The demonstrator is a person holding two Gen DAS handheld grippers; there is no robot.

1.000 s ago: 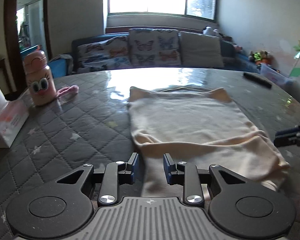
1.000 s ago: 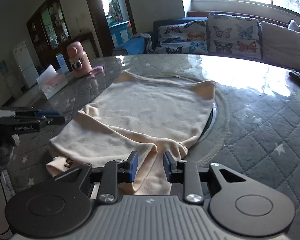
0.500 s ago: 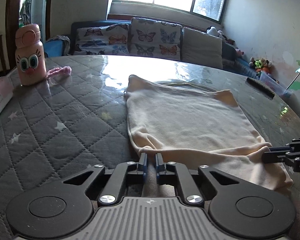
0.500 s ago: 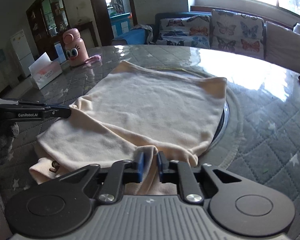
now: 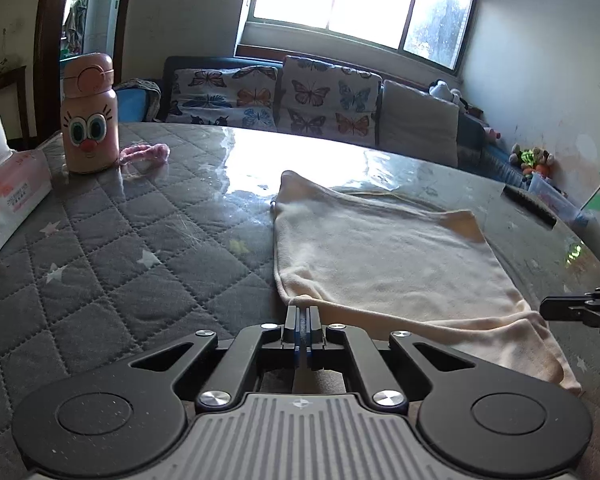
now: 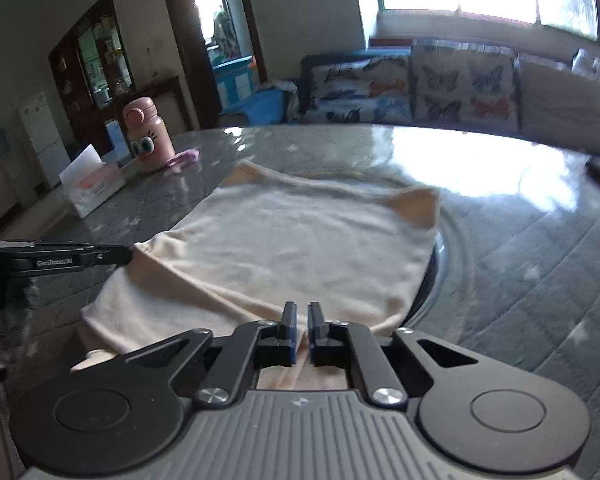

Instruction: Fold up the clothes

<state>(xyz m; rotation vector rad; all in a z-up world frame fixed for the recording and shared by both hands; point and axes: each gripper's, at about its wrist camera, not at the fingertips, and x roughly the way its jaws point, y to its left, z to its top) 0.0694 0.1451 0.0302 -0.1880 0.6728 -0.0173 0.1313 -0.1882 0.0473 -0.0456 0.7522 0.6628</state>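
Observation:
A cream garment (image 5: 380,260) lies flat on the quilted grey table (image 5: 120,260), its near hem folded and bunched. My left gripper (image 5: 302,312) is shut on the hem's near left corner, with cloth pinched between the pads. In the right wrist view the same garment (image 6: 300,240) spreads ahead. My right gripper (image 6: 301,312) holds a fold of the near right hem between its pads, and its jaws are opening slightly. Each gripper shows in the other's view: the right gripper (image 5: 548,307) at the cloth's right edge, the left gripper (image 6: 128,254) at its left edge.
A pink bottle with a cartoon face (image 5: 89,114), a pink hair band (image 5: 144,154) and a tissue box (image 5: 8,196) sit at the table's far left. A black remote (image 5: 530,206) lies at the far right. A sofa with butterfly cushions (image 5: 300,100) stands behind the table.
Both pairs of jaws stood apart over the hem and have come together on the cloth. The hem's corners now look slightly lifted and gathered at the pads.

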